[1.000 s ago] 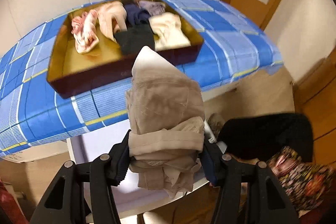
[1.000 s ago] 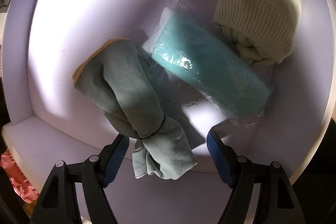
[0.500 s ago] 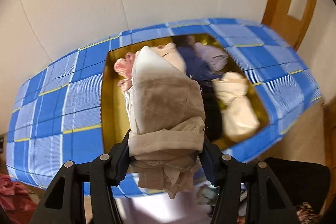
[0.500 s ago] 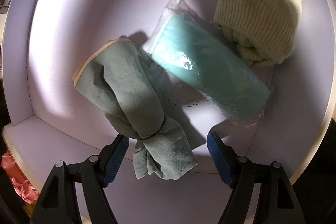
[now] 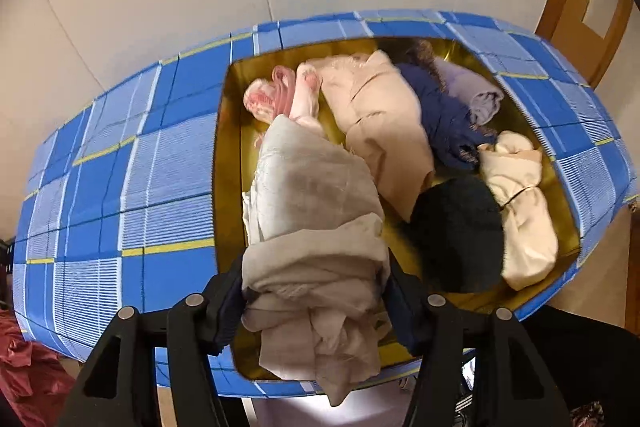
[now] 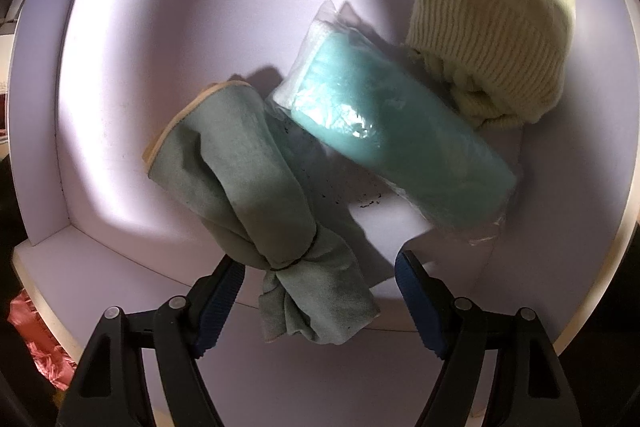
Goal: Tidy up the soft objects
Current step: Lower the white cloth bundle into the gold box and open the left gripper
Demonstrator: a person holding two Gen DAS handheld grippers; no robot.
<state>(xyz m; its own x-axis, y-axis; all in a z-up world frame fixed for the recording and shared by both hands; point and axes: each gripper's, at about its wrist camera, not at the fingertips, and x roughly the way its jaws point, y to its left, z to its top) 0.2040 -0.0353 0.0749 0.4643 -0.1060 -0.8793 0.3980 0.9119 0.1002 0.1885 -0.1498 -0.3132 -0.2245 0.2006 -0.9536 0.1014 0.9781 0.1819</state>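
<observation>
Fisheye bending and dark corners in both views — the left softly blurred, the right harshly spotlit, deep-shadowed.

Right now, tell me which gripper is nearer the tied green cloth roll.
Right. The right gripper hangs open straddling the green cloth roll in the white bin. The left gripper is over the gold tray, gripping a beige cloth bundle.

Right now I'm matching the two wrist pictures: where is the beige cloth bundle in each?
Left wrist: beige cloth bundle bottom centre, clamped in the left gripper, over the gold-lined tray.
Right wrist: not in it.
Shared landmark: red fabric at the lower left edge of both, likely the same.
</observation>
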